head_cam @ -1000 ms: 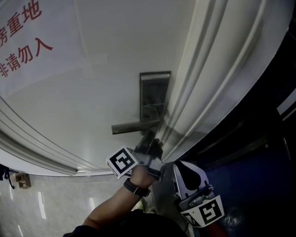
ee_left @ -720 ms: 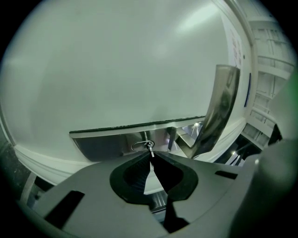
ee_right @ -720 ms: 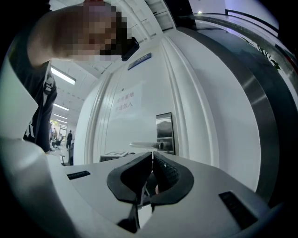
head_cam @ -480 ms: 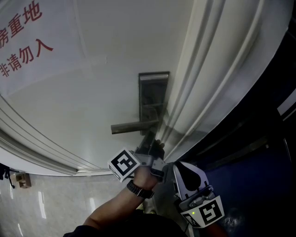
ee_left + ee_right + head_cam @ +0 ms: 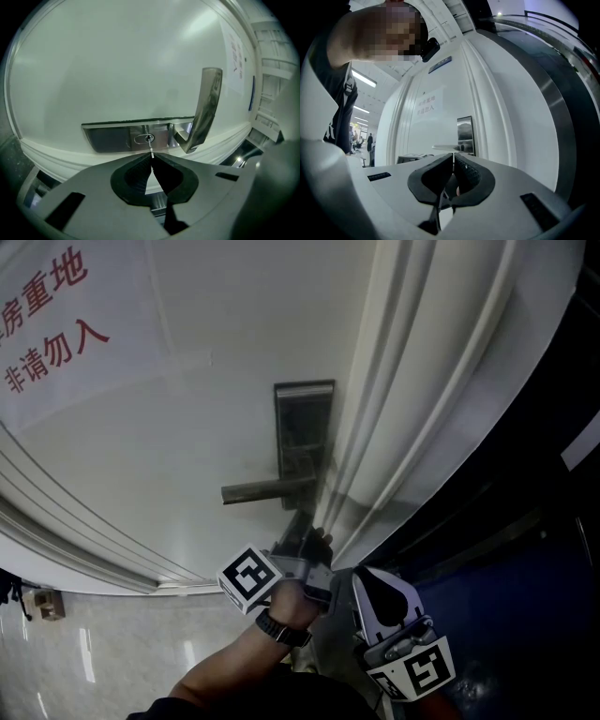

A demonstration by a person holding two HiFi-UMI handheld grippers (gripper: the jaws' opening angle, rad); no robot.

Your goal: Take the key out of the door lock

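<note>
One key (image 5: 150, 149) sits in one door lock (image 5: 140, 138). The left tongs (image 5: 151, 158) pinch it; the right tongs (image 5: 453, 157) are pressed together, empty.

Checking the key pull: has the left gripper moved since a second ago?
Yes, slightly: in head view the left gripper drew down, away from the door handle.

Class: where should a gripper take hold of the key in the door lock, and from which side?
Grip the key by its exposed end, approaching straight toward the lock plate: it juts out flat, so jaws close on its faces, as the left gripper does.
</note>
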